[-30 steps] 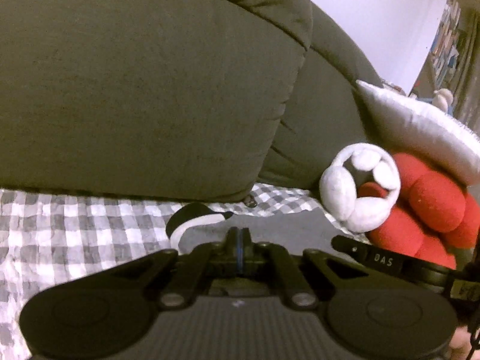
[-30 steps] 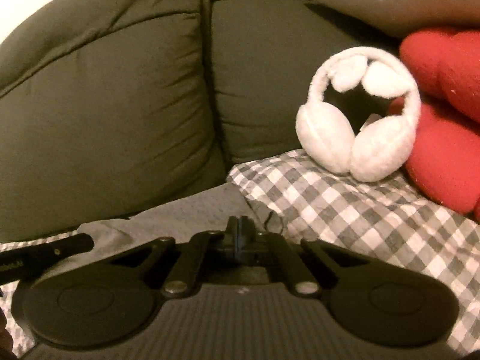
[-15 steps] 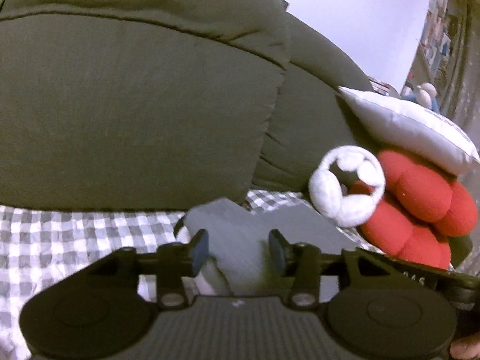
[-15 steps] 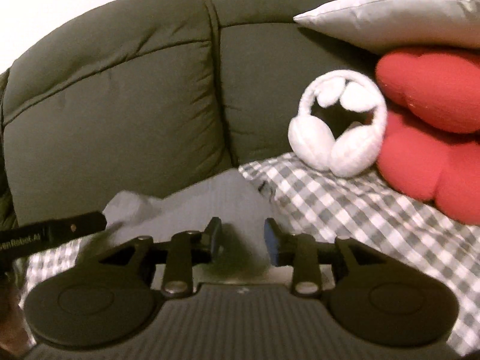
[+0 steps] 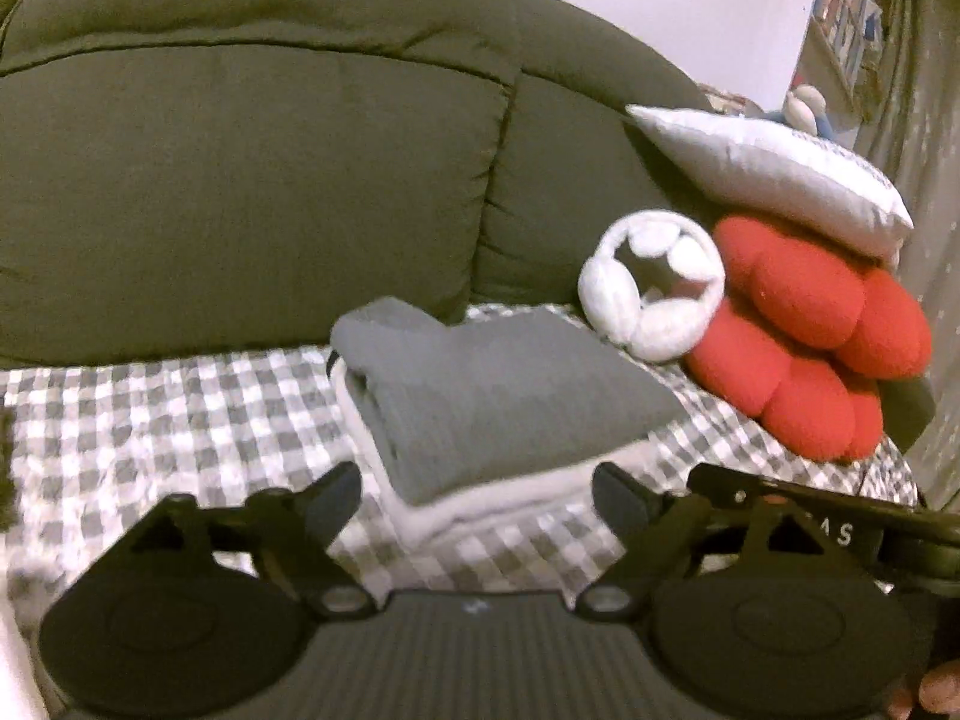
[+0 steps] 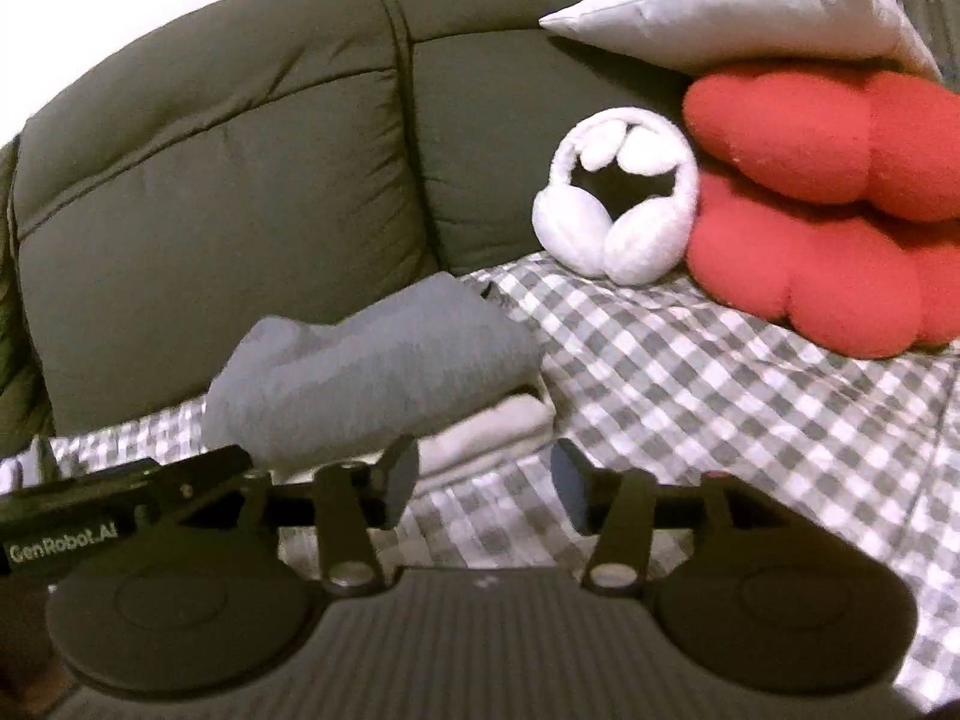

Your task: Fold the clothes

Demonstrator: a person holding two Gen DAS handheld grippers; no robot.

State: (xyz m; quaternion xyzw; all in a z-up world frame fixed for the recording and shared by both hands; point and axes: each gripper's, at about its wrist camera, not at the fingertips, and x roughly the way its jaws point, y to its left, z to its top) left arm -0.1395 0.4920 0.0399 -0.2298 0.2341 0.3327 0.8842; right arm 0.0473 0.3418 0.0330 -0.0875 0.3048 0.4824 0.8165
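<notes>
A folded grey garment (image 5: 510, 396) lies on top of a folded white one (image 5: 492, 504) on the checkered cover (image 5: 180, 420) of the sofa seat. My left gripper (image 5: 477, 495) is just in front of the pile, its jaws opening wide with nothing pressed between them. In the right wrist view the same grey garment (image 6: 372, 372) and the white one (image 6: 492, 426) sit to the left. My right gripper (image 6: 483, 477) is before the pile's right corner, jaws opening, nothing held. The other gripper's body (image 6: 120, 498) shows at the left edge.
Dark green sofa back cushions (image 5: 252, 180) rise behind the pile. White fluffy earmuffs (image 5: 651, 285), a red lobed cushion (image 5: 804, 348) and a white pillow (image 5: 774, 174) crowd the right end of the seat. Checkered cover (image 6: 720, 396) stretches right of the pile.
Both grippers went from shut on the grey cloth to open and drew back from it. The grey garment now lies folded on the white one.
</notes>
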